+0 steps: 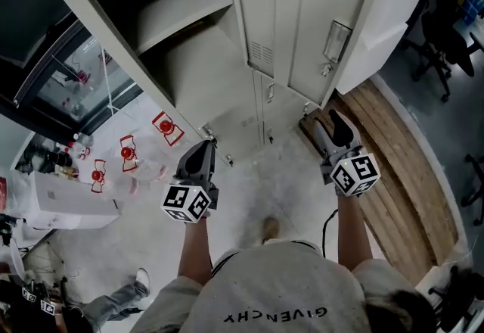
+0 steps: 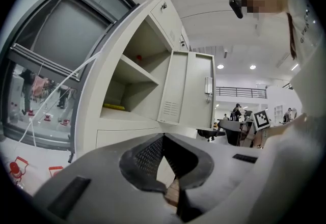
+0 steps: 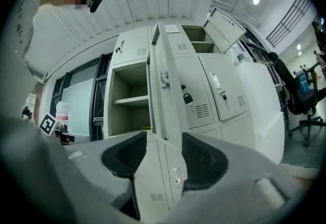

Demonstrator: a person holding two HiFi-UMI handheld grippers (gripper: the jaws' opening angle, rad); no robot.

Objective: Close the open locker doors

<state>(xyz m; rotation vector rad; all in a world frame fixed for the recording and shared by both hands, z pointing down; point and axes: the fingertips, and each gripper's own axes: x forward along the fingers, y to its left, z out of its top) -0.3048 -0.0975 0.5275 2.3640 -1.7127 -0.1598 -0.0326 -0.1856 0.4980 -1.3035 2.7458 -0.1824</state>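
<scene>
One bank of pale grey lockers (image 1: pixel 227 104) fills the space ahead of the person. Two of its doors are open. The larger is a tall door (image 1: pixel 318 14) swung out from the right edge of a compartment (image 1: pixel 170 36). One shelf (image 1: pixel 178 10) splits that compartment into two spaces. In the right gripper view a second, smaller door (image 3: pixel 224 22) hangs open at the bank's upper right. The doors between and below them are shut.

A run of wooden planks (image 1: pixel 393 165) lies on the floor to the right of the lockers. Three red markings (image 1: pixel 128 151) show at the left, near a glazed wall.

There are two hand-held grippers, both short of the lockers and touching nothing. The left hand-held gripper (image 1: pixel 203 148) has its pads pressed together with nothing between them. The right hand-held gripper (image 1: pixel 333 118) has its jaws spread and empty, with only the locker fronts visible beyond the gap.

One padlock (image 3: pixel 187 98) hangs on a shut door. One yellow object (image 2: pixel 114 107) lies on the open compartment's floor.
</scene>
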